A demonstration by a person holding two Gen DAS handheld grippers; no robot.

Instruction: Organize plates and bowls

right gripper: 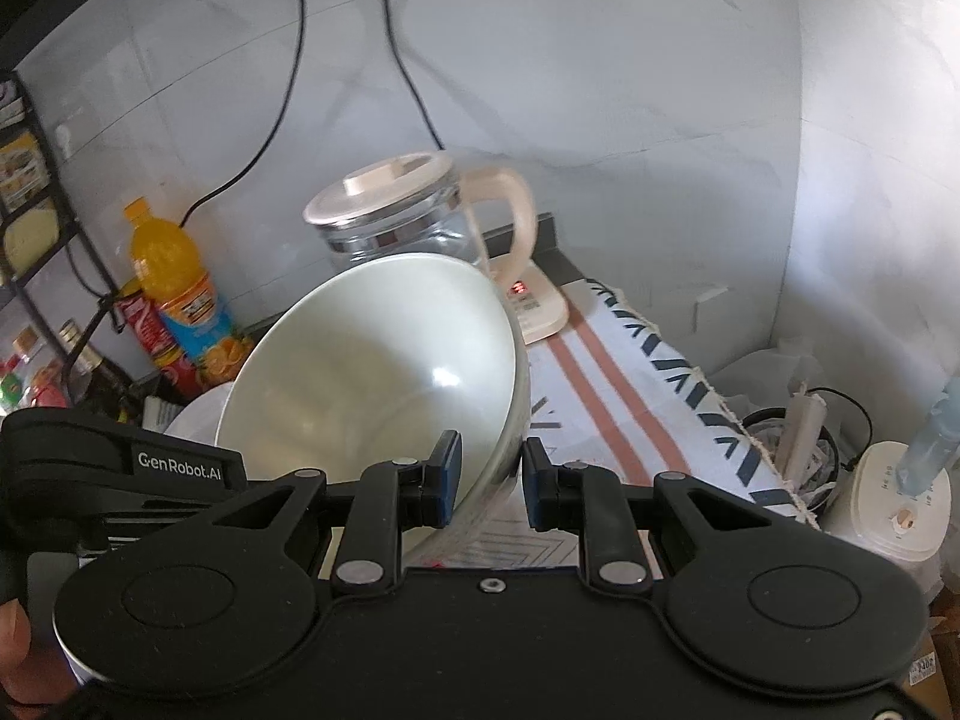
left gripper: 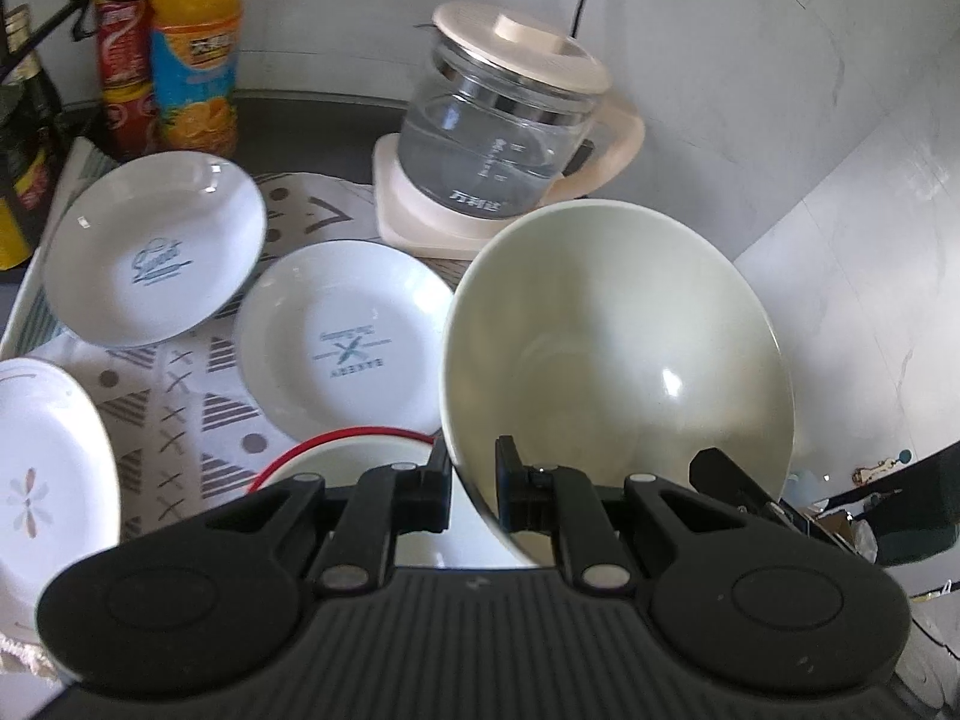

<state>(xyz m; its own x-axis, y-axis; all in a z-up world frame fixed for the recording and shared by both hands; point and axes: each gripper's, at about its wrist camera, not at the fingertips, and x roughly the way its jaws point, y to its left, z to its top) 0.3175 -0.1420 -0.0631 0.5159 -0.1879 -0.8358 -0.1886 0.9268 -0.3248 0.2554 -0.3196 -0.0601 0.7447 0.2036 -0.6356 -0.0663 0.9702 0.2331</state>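
I hold one pale green bowl (left gripper: 618, 360) with both grippers at the same time. The left gripper (left gripper: 473, 483) has its jaws narrow, and the bowl's rim goes down between the two pads, so the wall is pinched there: one pad is inside the bowl, the other outside. The bowl is tilted, with its opening turned toward my cameras, and it is lifted above the cloth (left gripper: 180, 396).

From the right wrist view, the right gripper (right gripper: 491, 477) also has narrow jaws on this bowl (right gripper: 372, 372). The rim passes between the blue pads; the left pad is inside the bowl and the right pad is on the outer wall. The right pad seems not fully against the wall, but I cannot tell this for sure.

Under the bowl, on the patterned cloth, two white plates lie: one with "Sweet" printed (left gripper: 156, 258) and one with a cross mark (left gripper: 342, 336). They are near each other, and the first one overlaps the edge of the second. A third plate with a flower (left gripper: 48, 480) is at the left edge. A red-rimmed bowl (left gripper: 336, 450) sits just behind my left jaws. The kettle (left gripper: 504, 138) stands at the back, beside the wall.
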